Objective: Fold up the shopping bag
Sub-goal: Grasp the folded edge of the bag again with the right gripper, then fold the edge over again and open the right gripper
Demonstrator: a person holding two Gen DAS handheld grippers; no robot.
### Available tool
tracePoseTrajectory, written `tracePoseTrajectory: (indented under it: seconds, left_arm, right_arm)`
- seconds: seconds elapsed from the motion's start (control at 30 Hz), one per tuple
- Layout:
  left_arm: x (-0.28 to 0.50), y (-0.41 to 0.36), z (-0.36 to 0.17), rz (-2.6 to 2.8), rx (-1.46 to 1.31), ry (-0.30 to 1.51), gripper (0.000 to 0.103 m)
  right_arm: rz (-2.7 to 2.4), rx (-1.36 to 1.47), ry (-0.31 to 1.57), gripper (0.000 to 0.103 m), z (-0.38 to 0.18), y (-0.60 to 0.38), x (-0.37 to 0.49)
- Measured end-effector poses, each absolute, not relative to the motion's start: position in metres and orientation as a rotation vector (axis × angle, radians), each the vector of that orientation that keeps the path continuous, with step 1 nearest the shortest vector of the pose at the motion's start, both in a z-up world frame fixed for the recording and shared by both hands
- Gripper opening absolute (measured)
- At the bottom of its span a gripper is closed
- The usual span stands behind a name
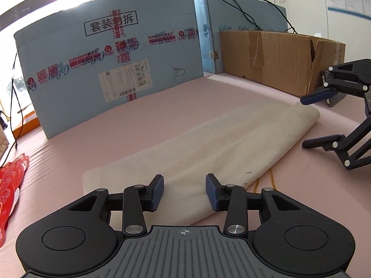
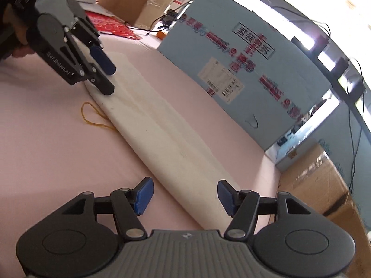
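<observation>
The cream shopping bag (image 1: pixel 208 143) lies folded into a long strip on the pink table top (image 1: pixel 129 125). In the left wrist view my left gripper (image 1: pixel 185 192) is open, low over the bag's near end, with fabric under the gap between its blue pads and no pad pressing on it. The right gripper (image 1: pixel 305 122) stands open at the bag's far end. In the right wrist view the bag (image 2: pixel 162 136) runs away from my right gripper (image 2: pixel 185 197), whose pads straddle its near end. The left gripper (image 2: pixel 110 80) sits at the far end. A yellow handle loop (image 2: pixel 89 115) sticks out from under the bag.
A large light-blue cardboard box (image 1: pixel 104 69) walls off the back of the table, with a brown cardboard box (image 1: pixel 278 58) beside it. A red patterned item (image 1: pixel 11 185) lies at the left edge. Black cables (image 1: pixel 14 92) hang at the left. A grey flat object (image 1: pixel 335 99) lies behind the right gripper.
</observation>
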State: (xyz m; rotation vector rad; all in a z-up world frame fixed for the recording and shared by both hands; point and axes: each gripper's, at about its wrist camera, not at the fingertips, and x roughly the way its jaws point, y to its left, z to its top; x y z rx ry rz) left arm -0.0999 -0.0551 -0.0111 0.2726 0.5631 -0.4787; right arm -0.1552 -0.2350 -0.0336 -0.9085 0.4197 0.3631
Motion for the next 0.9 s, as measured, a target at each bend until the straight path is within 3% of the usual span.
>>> tracePoseTrajectory:
  seconds: [0.1, 0.33, 0.6, 0.77, 0.9]
  left_arm:
    - [-0.098, -0.051, -0.011, -0.485, 0.246, 0.573, 0.041]
    - [-0.097, -0.049, -0.012, -0.481, 0.237, 0.576, 0.045]
    - [-0.112, -0.054, -0.001, -0.584, 0.306, 0.480, 0.051]
    - [-0.131, -0.070, 0.003, -0.711, 0.436, 0.427, 0.066]
    - [-0.146, -0.076, 0.002, -0.803, 0.515, 0.417, 0.066]
  right_arm:
    - [0.401, -1.135, 0.312, 0.055, -0.050, -0.209, -0.157]
    - [0.531, -1.350, 0.250, 0.016, -0.068, -0.186, -0.159]
    - [0.623, -1.239, 0.320, 0.013, -0.051, -0.199, -0.148]
    - [0.667, -1.181, 0.351, 0.011, -0.042, -0.202, -0.147]
    - [0.736, -1.144, 0.386, 0.010, -0.032, -0.207, -0.167]
